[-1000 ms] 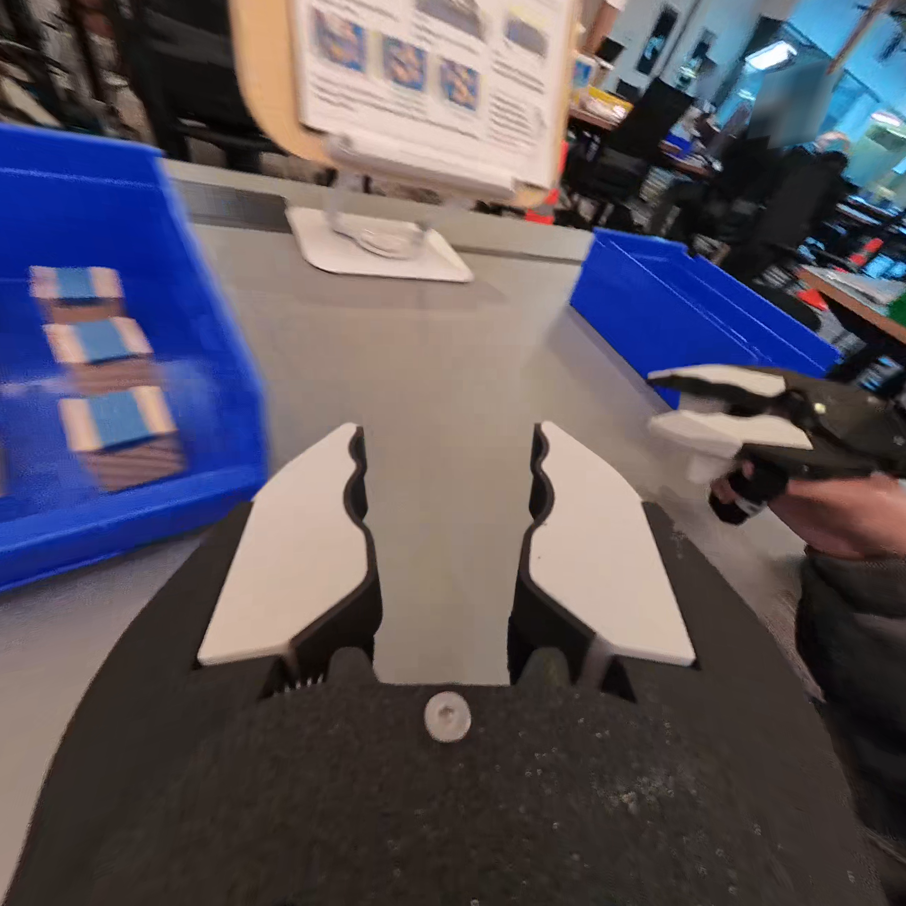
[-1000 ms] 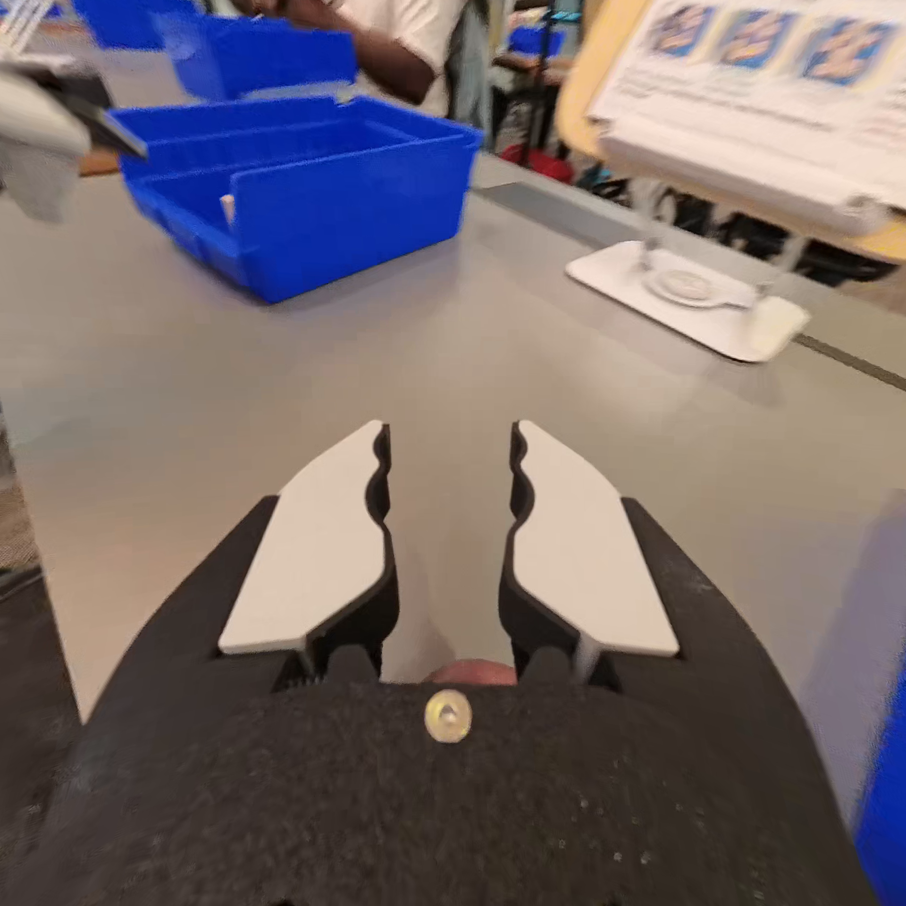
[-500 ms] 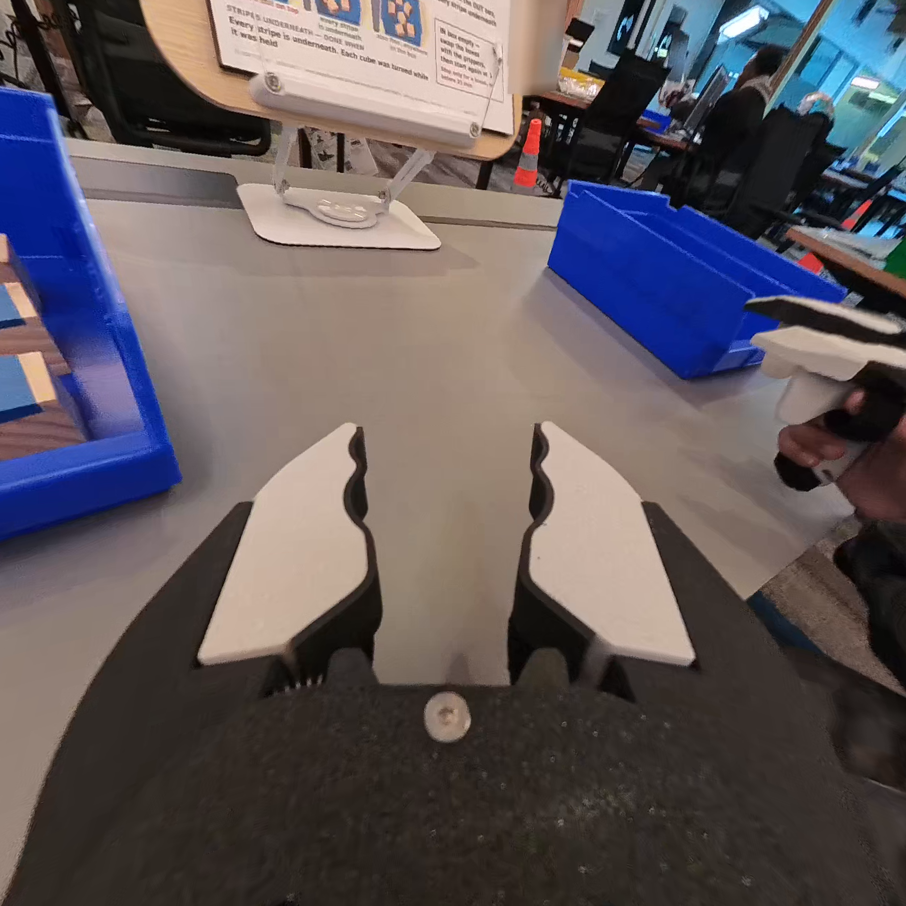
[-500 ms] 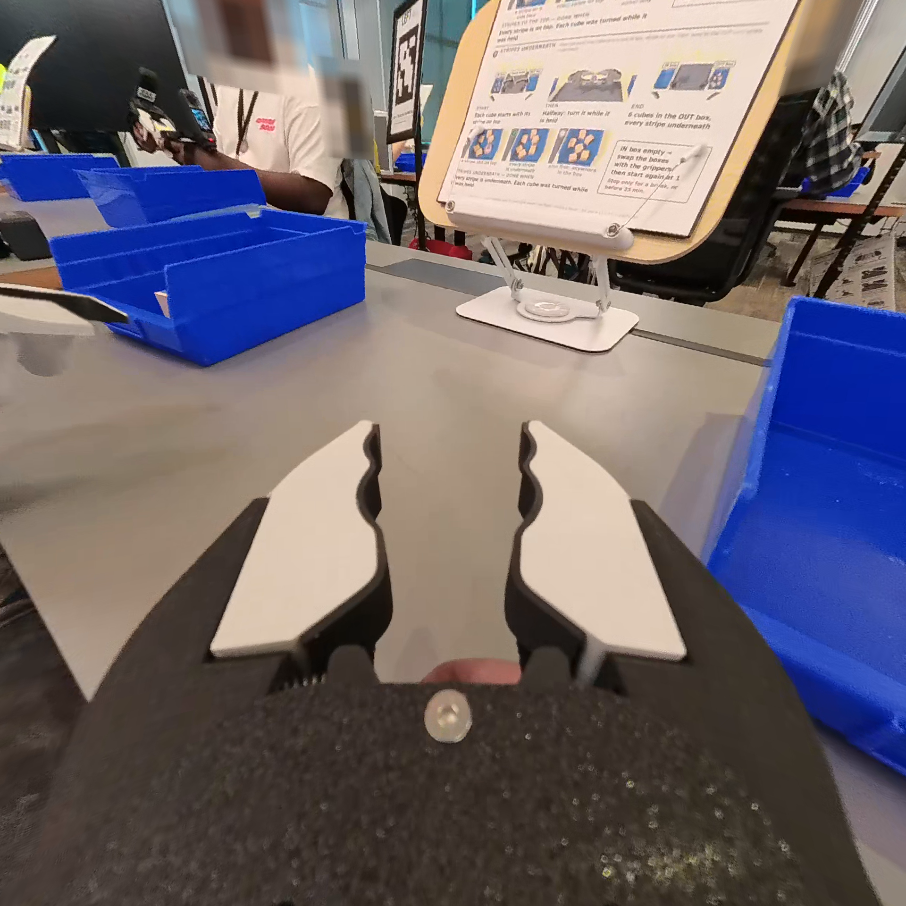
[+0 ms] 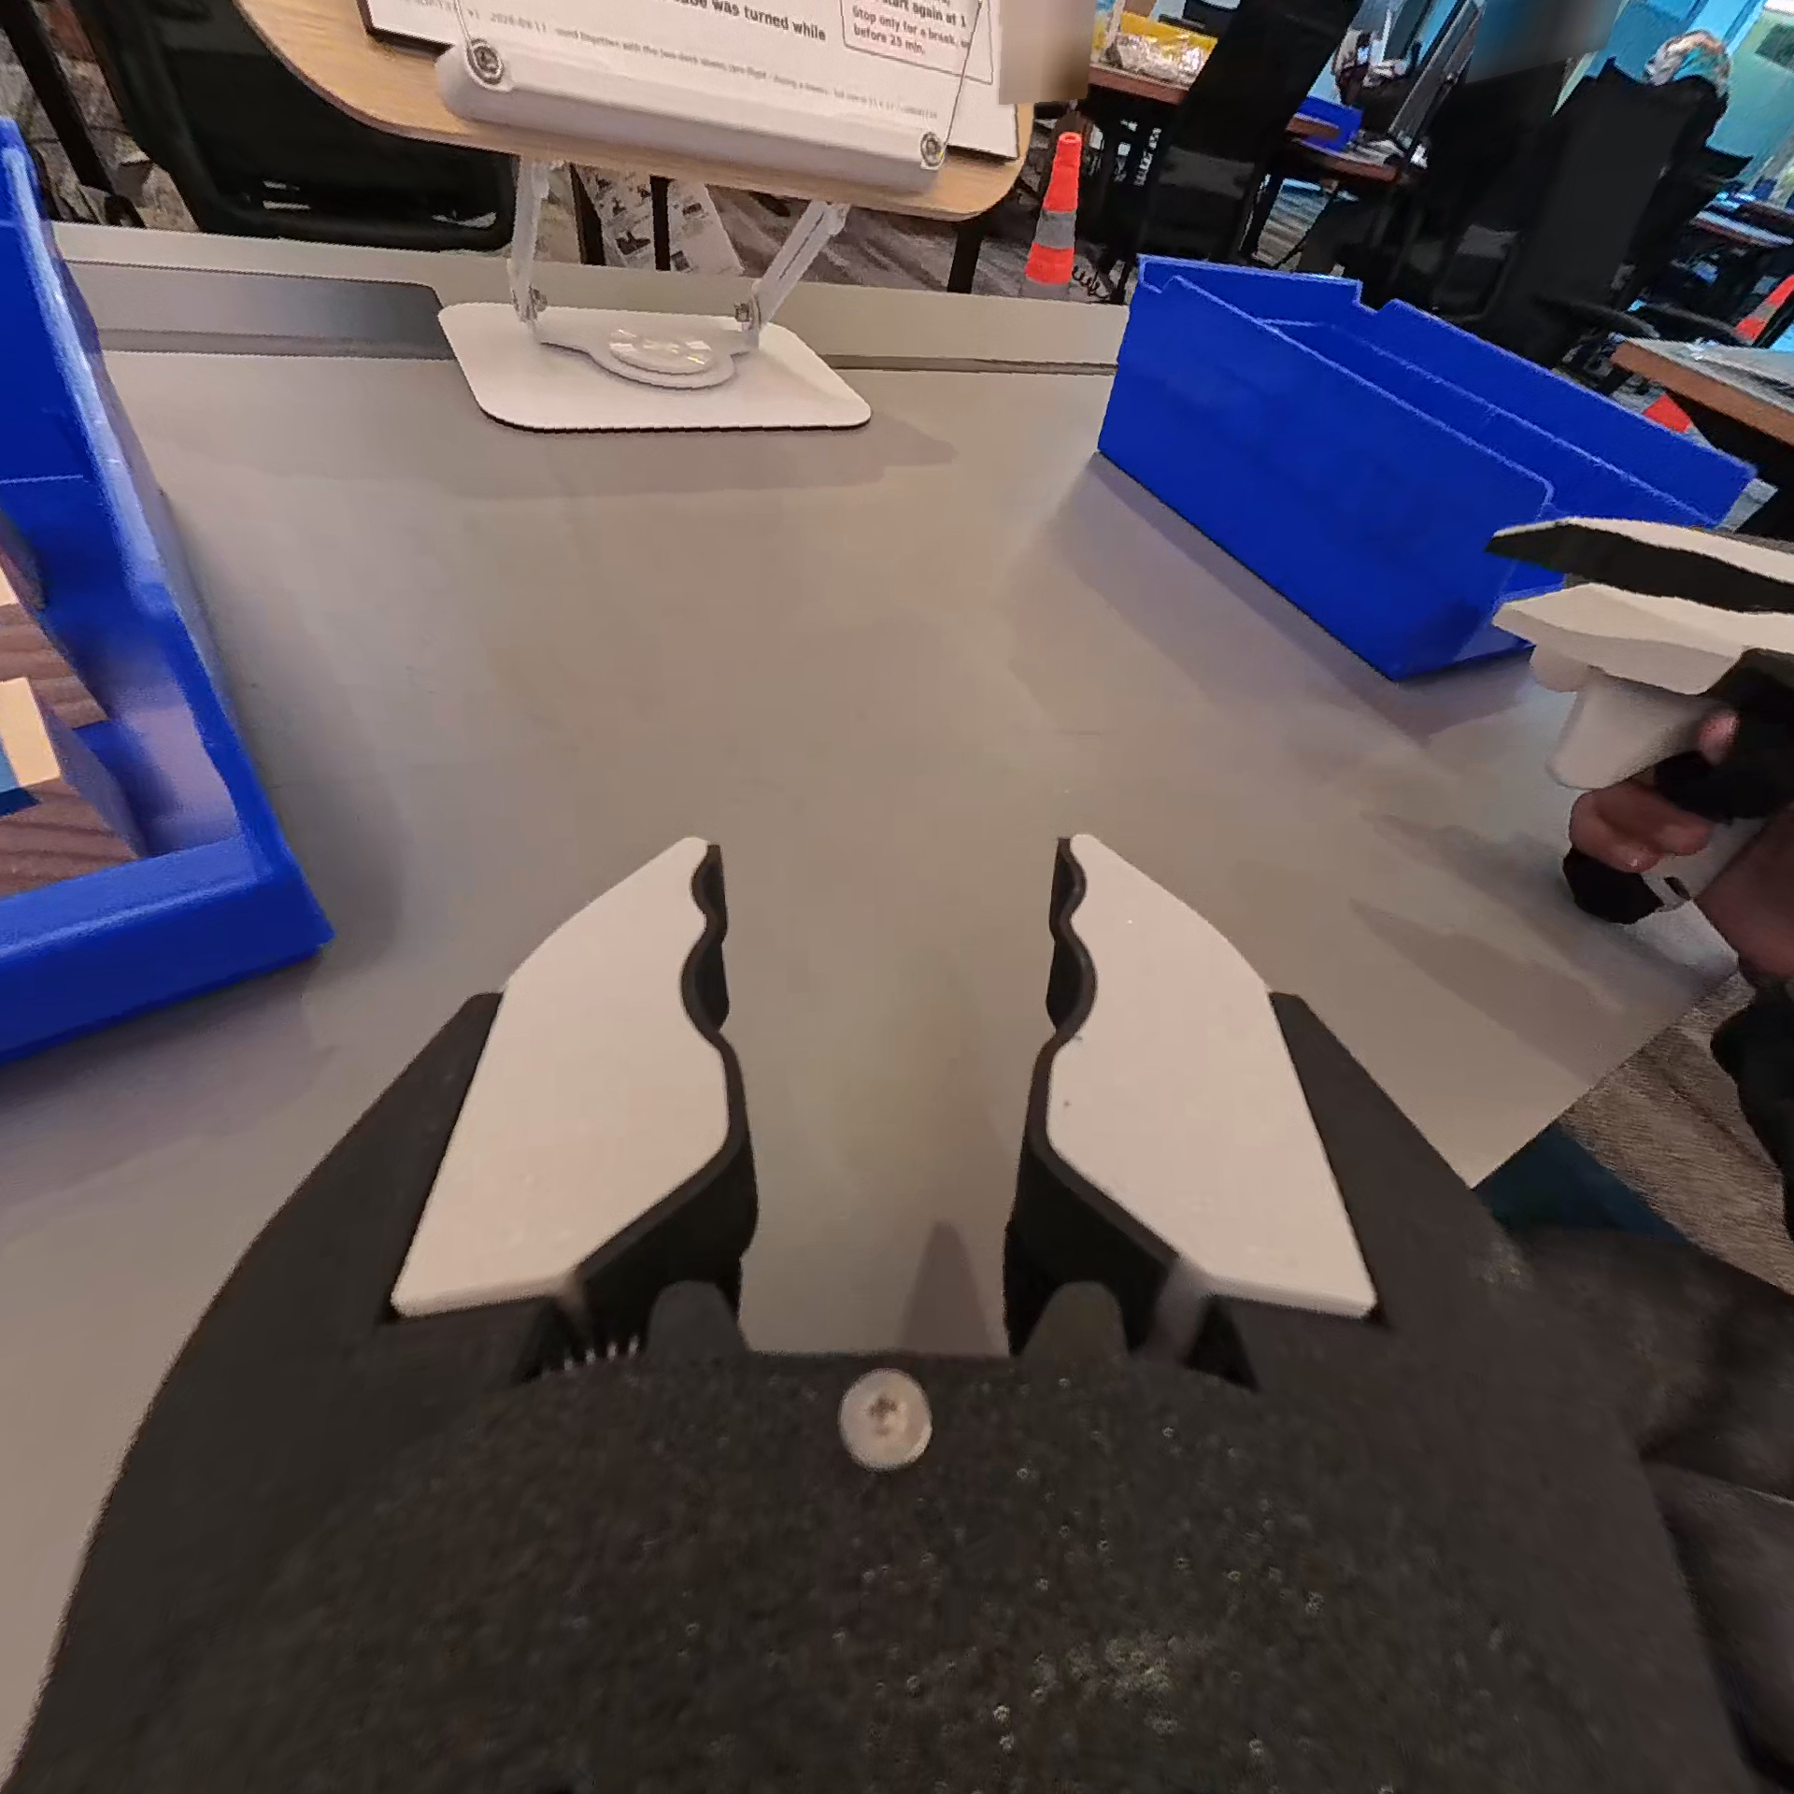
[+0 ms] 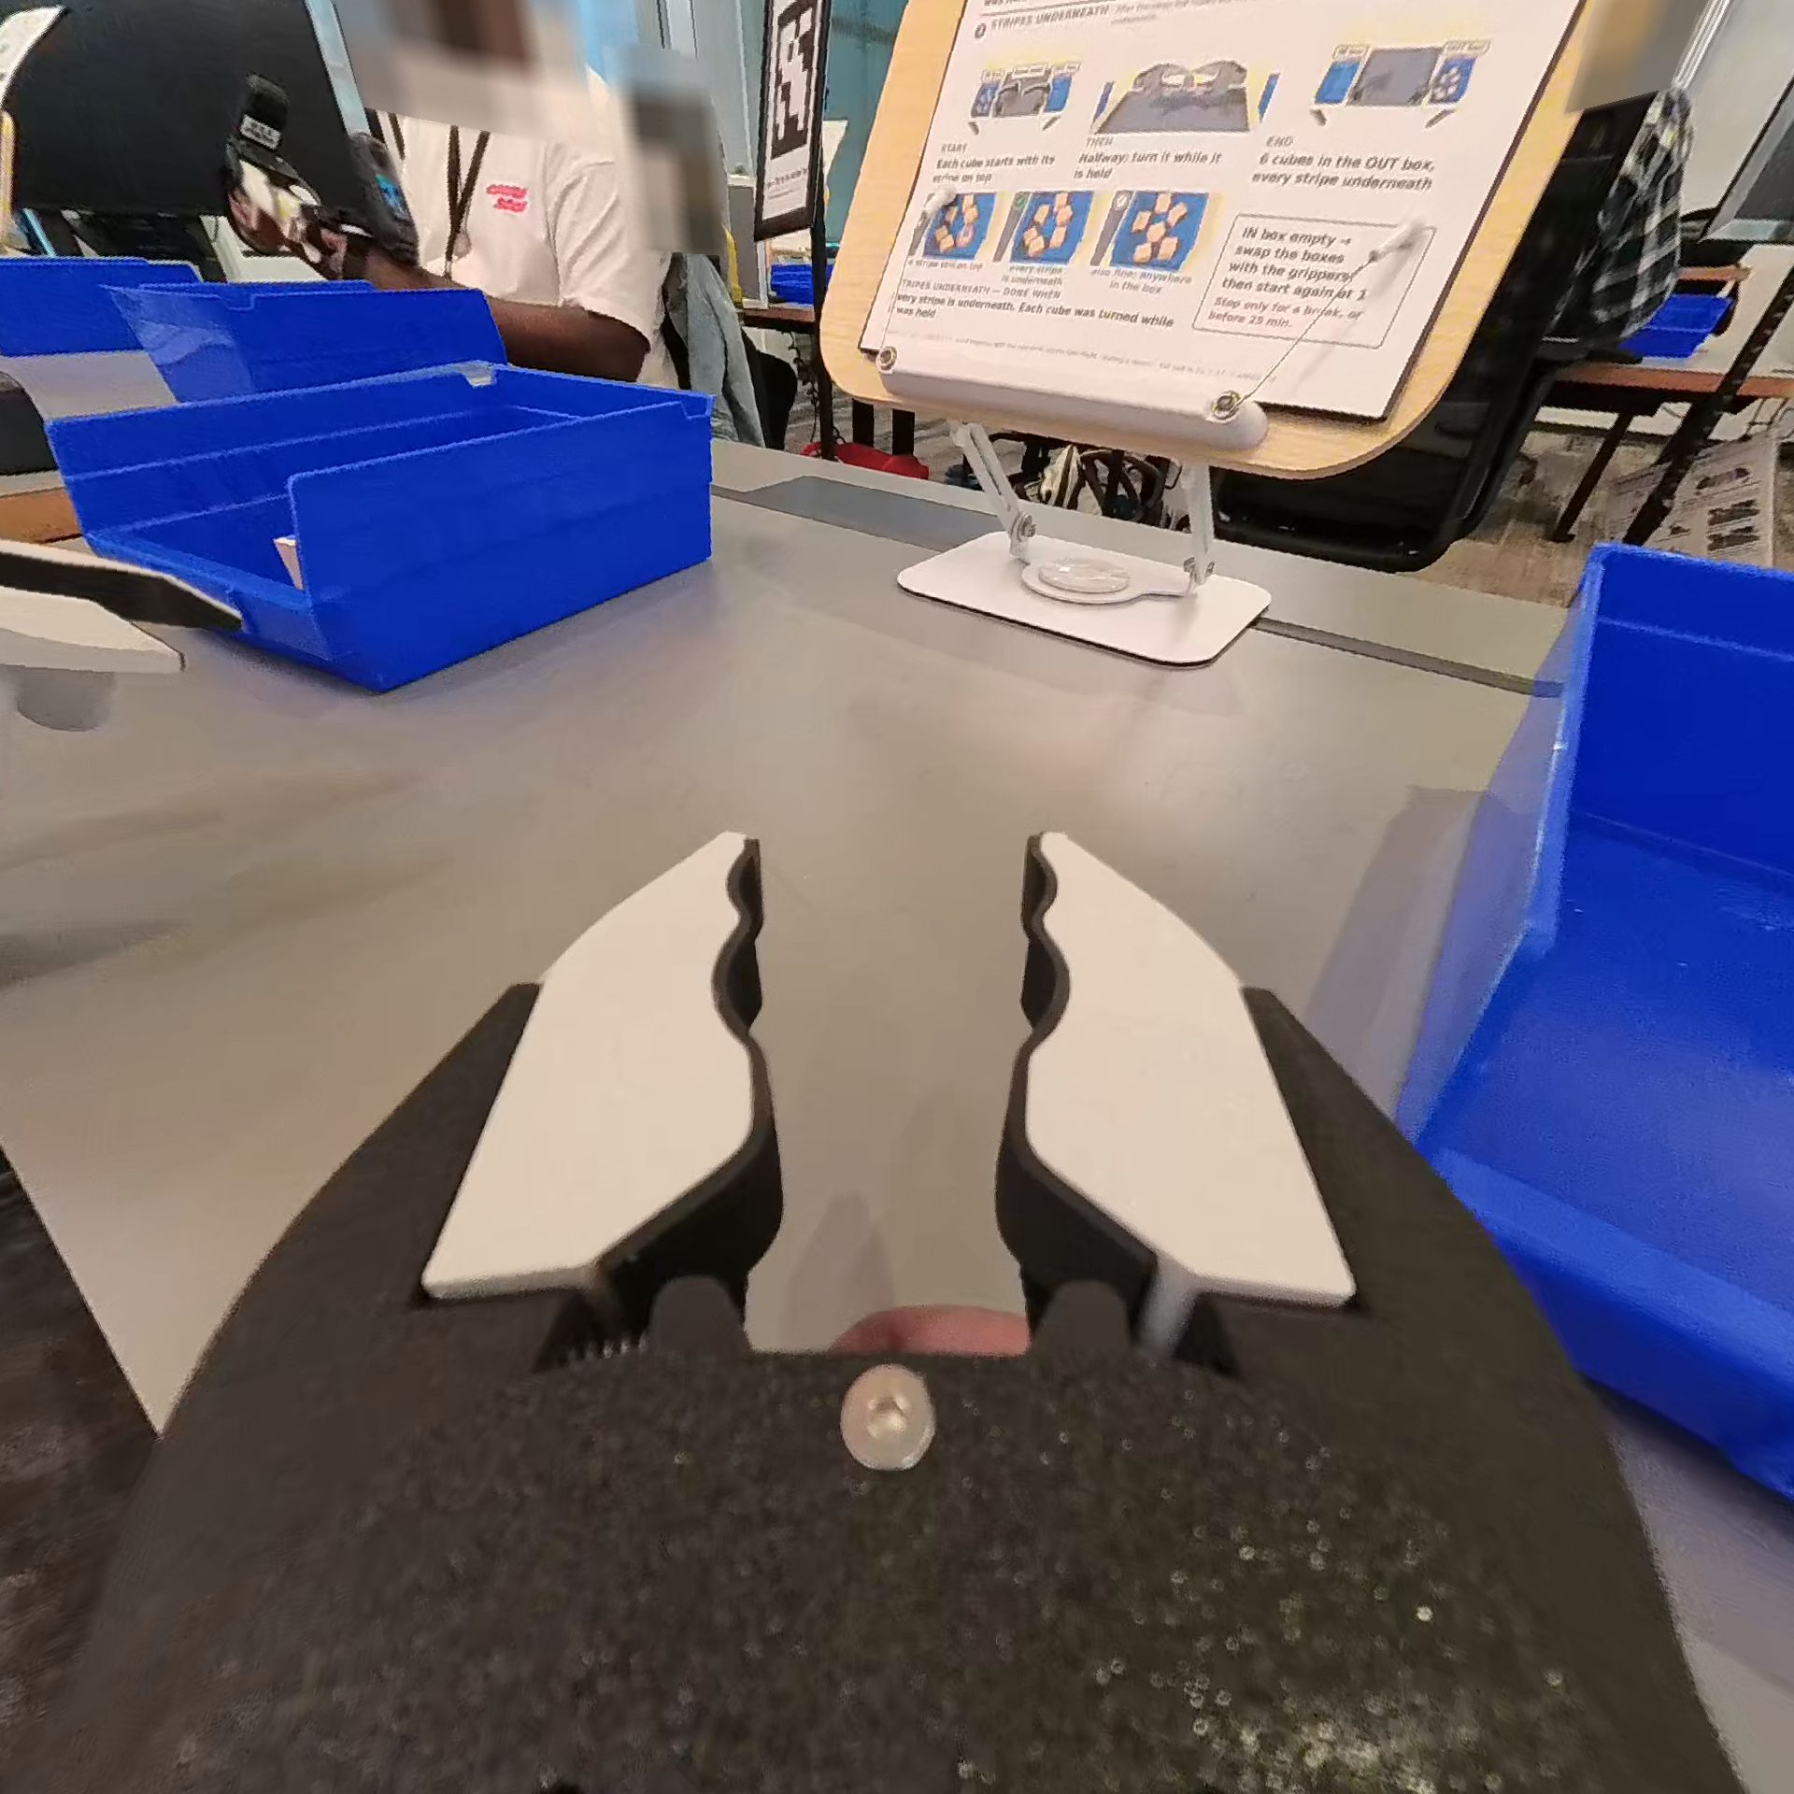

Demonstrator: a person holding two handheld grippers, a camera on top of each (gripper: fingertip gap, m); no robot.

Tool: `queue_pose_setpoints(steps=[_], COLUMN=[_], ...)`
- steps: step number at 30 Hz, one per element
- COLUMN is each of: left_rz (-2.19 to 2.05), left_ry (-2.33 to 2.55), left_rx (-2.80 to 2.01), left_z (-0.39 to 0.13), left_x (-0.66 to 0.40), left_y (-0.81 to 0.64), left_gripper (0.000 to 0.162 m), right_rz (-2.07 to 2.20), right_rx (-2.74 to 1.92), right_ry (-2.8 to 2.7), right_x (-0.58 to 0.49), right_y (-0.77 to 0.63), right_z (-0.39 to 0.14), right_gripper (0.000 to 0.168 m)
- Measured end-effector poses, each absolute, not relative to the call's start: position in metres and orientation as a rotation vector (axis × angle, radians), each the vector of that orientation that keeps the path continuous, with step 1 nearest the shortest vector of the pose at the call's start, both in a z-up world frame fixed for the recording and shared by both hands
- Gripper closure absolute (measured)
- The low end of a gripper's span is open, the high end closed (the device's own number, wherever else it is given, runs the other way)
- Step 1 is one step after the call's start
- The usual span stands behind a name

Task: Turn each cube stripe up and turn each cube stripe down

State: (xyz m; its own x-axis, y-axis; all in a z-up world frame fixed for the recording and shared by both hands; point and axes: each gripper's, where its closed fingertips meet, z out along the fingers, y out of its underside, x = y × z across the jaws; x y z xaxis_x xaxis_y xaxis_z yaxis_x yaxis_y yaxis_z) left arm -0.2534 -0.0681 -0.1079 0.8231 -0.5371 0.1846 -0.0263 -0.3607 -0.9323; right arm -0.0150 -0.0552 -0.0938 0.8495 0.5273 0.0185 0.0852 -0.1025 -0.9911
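Note:
My left gripper (image 5: 888,849) is open and empty, low over the bare grey table (image 5: 874,621). Wooden cubes (image 5: 44,830) with blue stripes lie in the blue bin (image 5: 165,903) at the left edge, mostly cut off by the frame. My right gripper (image 6: 888,845) is open and empty over the table; it also shows in the left wrist view (image 5: 1602,597) at the right, held by a hand. In the right wrist view the left bin (image 6: 466,553) shows only a sliver of one cube (image 6: 288,561). The left gripper's tips (image 6: 107,607) show at the far left.
A second blue bin (image 5: 1359,495) stands at the right; its inside (image 6: 1670,1019) shows no cubes in the part I see. An instruction board on a white stand (image 6: 1078,592) is at the back middle. A person (image 6: 524,223) stands behind the table. The table's near edge (image 5: 1602,1097) is at the right.
Both views have swung right. The cube bin has slid to the left edge of the left wrist view. The right bin has come into the right wrist view. Both grippers stay open.

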Motion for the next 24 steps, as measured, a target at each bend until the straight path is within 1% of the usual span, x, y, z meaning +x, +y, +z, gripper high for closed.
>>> queue_pose_setpoints(steps=[6,11,16,17,19,23,24], left_rz=[-0.599,-0.297,-0.138,-0.096,-0.039,-0.076,-0.059], left_ry=[0.391,0.207,0.066,0.049,0.049,0.073,0.066], left_rx=[-1.923,-1.961,-2.154,-2.187,-2.306,-2.533,-2.561], left_z=[-0.106,-0.074,-0.071,-0.073,-0.087,-0.12,-0.127], left_x=[-0.261,-0.347,-0.407,-0.414,-0.419,-0.403,-0.401], left_y=[-0.067,-0.041,0.007,0.019,0.04,0.063,0.068], left_gripper=[0.099,0.099,0.098,0.099,0.096,0.091,0.095], right_rz=[0.419,0.403,0.434,0.437,0.445,0.452,0.453], right_rx=[-1.641,-1.659,-1.664,-1.663,-1.66,-1.662,-1.661], right_ry=[-0.469,-0.477,-0.479,-0.48,-0.482,-0.495,-0.498], right_x=[-0.016,-0.015,-0.018,-0.018,-0.019,-0.022,-0.022], right_y=[-0.057,-0.055,-0.054,-0.055,-0.056,-0.059,-0.059], right_z=[-0.09,-0.095,-0.095,-0.095,-0.094,-0.094,-0.094], right_gripper=[0.118,0.117,0.118,0.118,0.118,0.118,0.118])
